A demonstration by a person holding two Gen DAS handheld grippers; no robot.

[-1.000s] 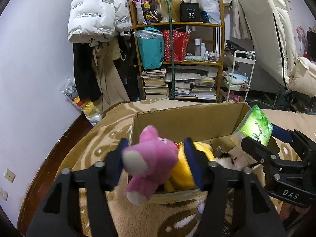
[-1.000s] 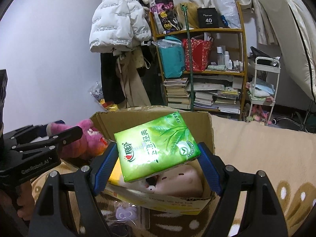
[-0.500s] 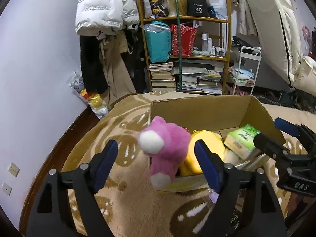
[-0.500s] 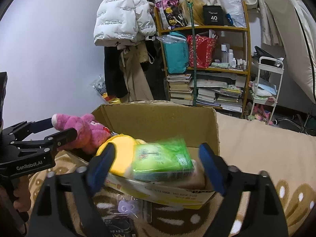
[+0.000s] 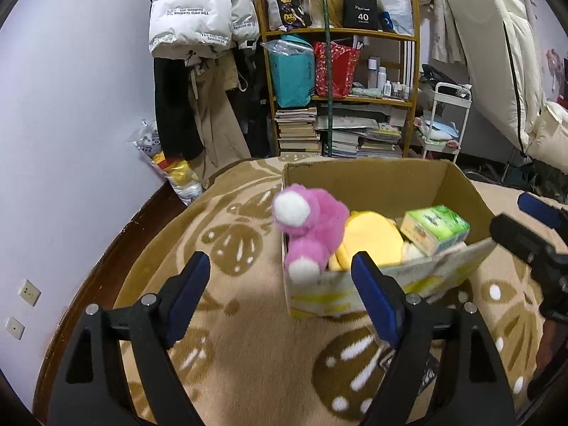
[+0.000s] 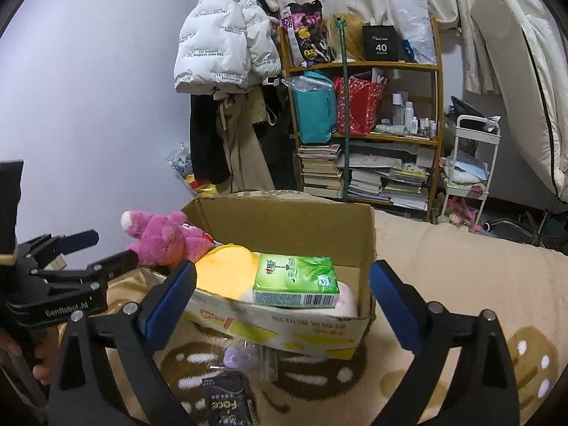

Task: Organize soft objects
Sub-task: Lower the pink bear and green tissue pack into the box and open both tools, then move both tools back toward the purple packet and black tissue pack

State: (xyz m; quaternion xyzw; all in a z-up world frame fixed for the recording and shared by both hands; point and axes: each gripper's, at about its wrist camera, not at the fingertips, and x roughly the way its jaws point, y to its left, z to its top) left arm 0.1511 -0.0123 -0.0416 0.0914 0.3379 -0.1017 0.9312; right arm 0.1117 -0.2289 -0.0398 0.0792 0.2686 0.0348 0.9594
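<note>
Readable: "GenRobot.AI" on left gripper, "Face" on dark pack seen only from right wrist, "40" on shelf box; both grippers, right included, wide and empty, jaws just opened; pink plush, green tissue pack in carton on patterned rug.

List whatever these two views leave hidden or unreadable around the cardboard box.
- Cardboard box floor: hidden in both views by the things inside.
- Yellow plush: its shape is covered by the pink plush and the green tissue pack.
- Pale item under the tissue pack: only an edge shows, right wrist view.
- Dark packet: cut off by the bottom edge.
- Right claw: cut off at the left wrist view's edge.
</note>
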